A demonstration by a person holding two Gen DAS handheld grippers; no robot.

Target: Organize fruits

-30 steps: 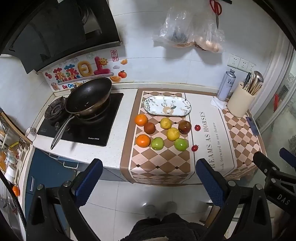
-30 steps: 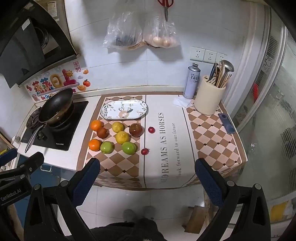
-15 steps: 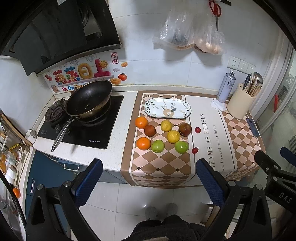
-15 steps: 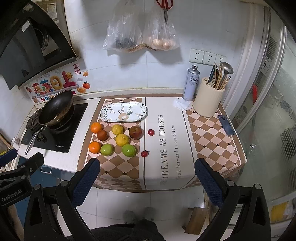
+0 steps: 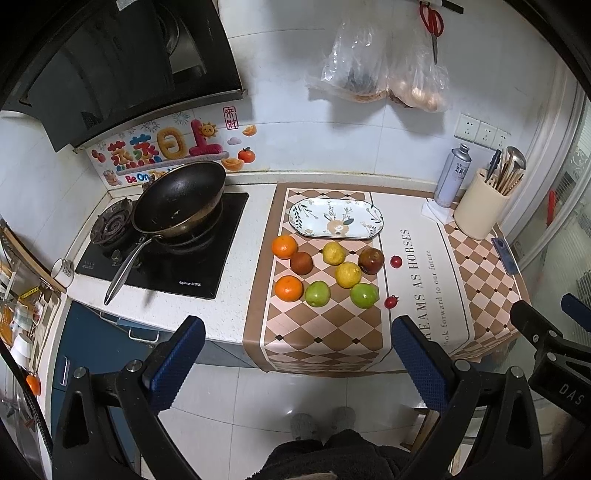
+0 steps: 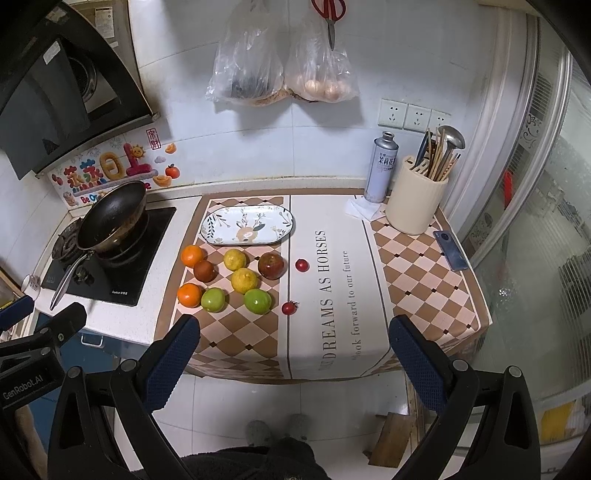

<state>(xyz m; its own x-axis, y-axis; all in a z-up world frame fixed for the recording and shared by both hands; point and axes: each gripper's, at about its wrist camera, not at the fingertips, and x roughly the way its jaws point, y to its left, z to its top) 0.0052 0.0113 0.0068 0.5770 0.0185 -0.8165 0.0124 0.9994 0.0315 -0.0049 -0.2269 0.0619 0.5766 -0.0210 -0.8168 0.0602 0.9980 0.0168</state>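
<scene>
Lying loose on a checked mat (image 5: 325,332), ten pieces of fruit wait in a cluster near the middle of a kitchen counter. On the left are two oranges, a far orange (image 5: 284,246) and a near orange (image 5: 288,288), with a brown fruit (image 5: 301,262) between them. To their right sit two lemons (image 5: 334,253) (image 5: 348,274), two green apples (image 5: 317,293) (image 5: 364,295) along the near edge, and a dark red apple (image 5: 371,260). Furthest right are two small red tomatoes, one far (image 5: 396,261) and one near (image 5: 390,301). Just beyond the fruit lies an oval plate (image 5: 306,218) with a floral print, and nothing is on it. No fruit appears sorted or moved onto the plate, so the task looks unstarted, with every piece left to place. Both pairs of tongs hang well back from the counter, above the floor. The left gripper (image 5: 295,354) is spread wide and holds nothing; the right gripper (image 6: 293,352) is likewise spread wide and holds nothing. To the left of the mat a black pan (image 5: 179,199) rests on a stove. At the far right stand a spray can (image 5: 452,175) and a cream utensil pot (image 5: 480,214), and a phone (image 6: 450,250) lies at the right edge. Two plastic bags (image 6: 280,66) and red scissors (image 6: 328,14) hang on the tiled wall.
</scene>
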